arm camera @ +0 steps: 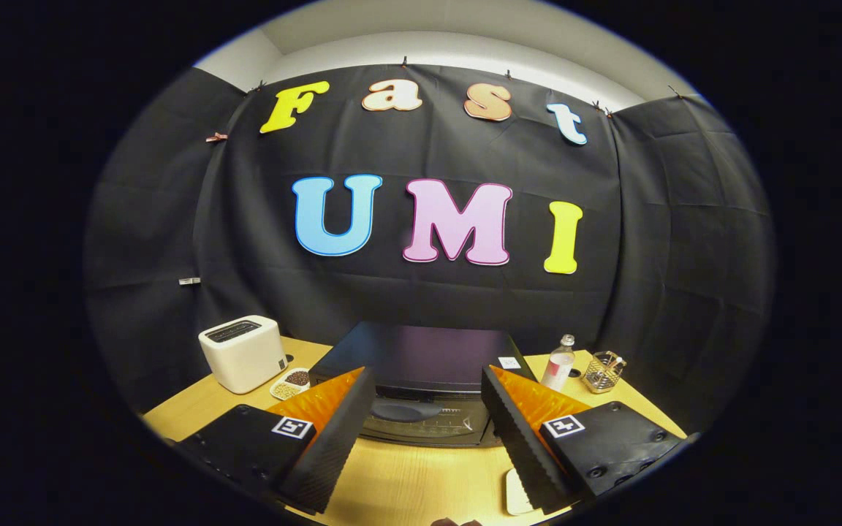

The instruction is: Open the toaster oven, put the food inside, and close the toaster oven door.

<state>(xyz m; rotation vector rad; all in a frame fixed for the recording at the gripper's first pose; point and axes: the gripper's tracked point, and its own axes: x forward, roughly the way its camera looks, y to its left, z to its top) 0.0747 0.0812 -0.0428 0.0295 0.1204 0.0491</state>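
I see my tool [428,409] spread wide and holding nothing, bare worktop [421,482] between its fingers. Just beyond the fingertips stands the toaster oven [421,365], door shut, front facing me, long axis running side to side. A white toaster [243,353] stands near its left end, a bottle [558,363] and a wire holder [603,371] near its right.

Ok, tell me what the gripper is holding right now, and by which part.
Nothing. The gripper is open, its fingers spread apart with the toaster oven showing between and just beyond them, untouched.
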